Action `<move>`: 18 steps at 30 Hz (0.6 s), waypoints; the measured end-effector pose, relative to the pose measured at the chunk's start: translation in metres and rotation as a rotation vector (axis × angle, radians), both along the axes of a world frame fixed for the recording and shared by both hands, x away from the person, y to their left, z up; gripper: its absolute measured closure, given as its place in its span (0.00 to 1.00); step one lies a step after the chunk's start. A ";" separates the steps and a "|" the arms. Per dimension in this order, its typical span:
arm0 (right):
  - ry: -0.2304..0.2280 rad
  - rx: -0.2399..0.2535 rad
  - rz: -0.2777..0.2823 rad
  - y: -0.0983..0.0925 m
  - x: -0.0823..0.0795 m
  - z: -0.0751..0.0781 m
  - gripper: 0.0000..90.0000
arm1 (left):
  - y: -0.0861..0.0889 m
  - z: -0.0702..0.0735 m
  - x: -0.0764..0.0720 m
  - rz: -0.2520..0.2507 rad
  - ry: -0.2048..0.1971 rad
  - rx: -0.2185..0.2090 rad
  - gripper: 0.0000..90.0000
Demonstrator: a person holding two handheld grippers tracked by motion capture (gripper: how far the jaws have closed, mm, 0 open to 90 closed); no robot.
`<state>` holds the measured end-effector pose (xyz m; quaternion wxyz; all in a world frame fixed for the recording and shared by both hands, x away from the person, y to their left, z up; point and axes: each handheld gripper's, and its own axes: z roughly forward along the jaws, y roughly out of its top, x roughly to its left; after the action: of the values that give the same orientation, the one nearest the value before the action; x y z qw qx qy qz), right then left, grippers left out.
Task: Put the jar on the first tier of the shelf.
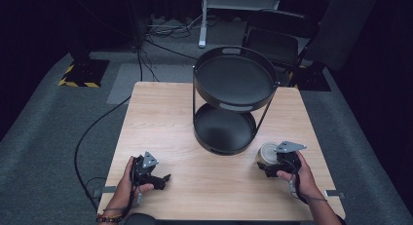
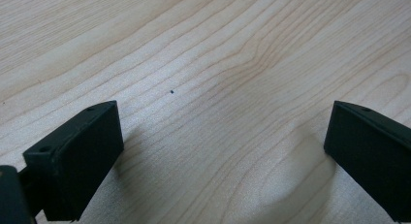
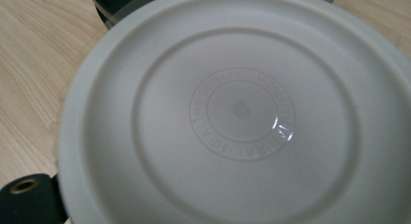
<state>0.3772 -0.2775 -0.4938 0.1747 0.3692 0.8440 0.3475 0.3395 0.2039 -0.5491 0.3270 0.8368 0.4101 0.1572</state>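
Both hands sit low at six o'clock. Left gripper [image 1: 158,178] fingers [image 2: 72,161] gape wide over bare surface [image 1: 195,118], idle. Right gripper [image 1: 277,162] presses against a white lidded container [image 3: 232,117]; its grip I cannot tell. Black two-tier tray stand [image 1: 234,98] waits at twelve o'clock, probably the destination.

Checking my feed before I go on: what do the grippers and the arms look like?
Both grippers, left gripper and right gripper, are black, each topped by a grey three-cornered plate. The left gripper view shows blocky matte black fingers with small screw holes. The forearms are bare; a beaded bracelet sits on the left wrist and a dark strap crosses the right hand.
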 end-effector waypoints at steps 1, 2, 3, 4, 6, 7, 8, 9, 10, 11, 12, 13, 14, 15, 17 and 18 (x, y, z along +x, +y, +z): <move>-0.003 -0.001 0.003 0.001 0.001 0.003 0.10 | 0.000 0.000 0.000 -0.001 0.000 0.000 0.00; -0.008 -0.003 0.005 0.002 0.001 0.006 0.10 | 0.000 0.000 0.000 -0.001 0.001 -0.001 0.00; -0.010 0.001 0.006 0.004 0.002 0.008 0.10 | 0.000 0.000 0.000 0.000 0.001 -0.001 0.00; -0.013 0.002 0.010 0.005 0.003 0.011 0.10 | 0.000 0.000 0.000 -0.001 0.000 -0.001 0.00; -0.022 -0.011 0.016 0.008 0.003 0.016 0.10 | 0.000 0.000 0.000 0.000 0.000 0.000 0.00; -0.025 -0.016 0.016 0.009 0.004 0.018 0.10 | 0.000 0.000 0.000 0.000 0.000 0.000 0.00; -0.026 -0.018 0.019 0.011 0.005 0.021 0.10 | 0.000 0.000 0.000 0.000 0.000 -0.001 0.00; -0.028 -0.018 0.021 0.012 0.005 0.022 0.10 | 0.000 0.000 0.000 0.000 0.000 0.000 0.00; -0.029 -0.018 0.022 0.014 0.006 0.024 0.10 | 0.000 0.000 0.000 0.000 0.001 -0.001 0.00; -0.029 -0.017 0.022 0.015 0.007 0.026 0.10 | 0.000 0.000 0.000 -0.001 0.001 -0.001 0.00; -0.031 -0.020 0.025 0.017 0.008 0.027 0.10 | 0.000 0.000 0.000 -0.001 0.001 -0.001 0.00; -0.034 -0.024 0.028 0.020 0.008 0.029 0.10 | 0.000 0.000 0.000 -0.001 0.000 -0.001 0.00; -0.035 -0.025 0.032 0.024 0.010 0.031 0.10 | 0.000 0.000 0.000 -0.001 0.001 0.000 0.00; -0.035 -0.025 0.032 0.024 0.010 0.031 0.10 | 0.000 0.000 0.000 -0.001 0.000 0.000 0.00; -0.037 -0.033 0.036 0.028 0.013 0.032 0.10 | 0.000 0.000 0.000 -0.001 0.000 -0.001 0.00; -0.037 -0.028 0.033 0.031 0.015 0.034 0.10 | 0.000 0.000 0.000 -0.001 0.000 -0.001 0.00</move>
<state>0.3924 -0.2465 -0.4595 0.1895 0.3464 0.8515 0.3450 0.3396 0.2039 -0.5491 0.3272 0.8368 0.4099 0.1569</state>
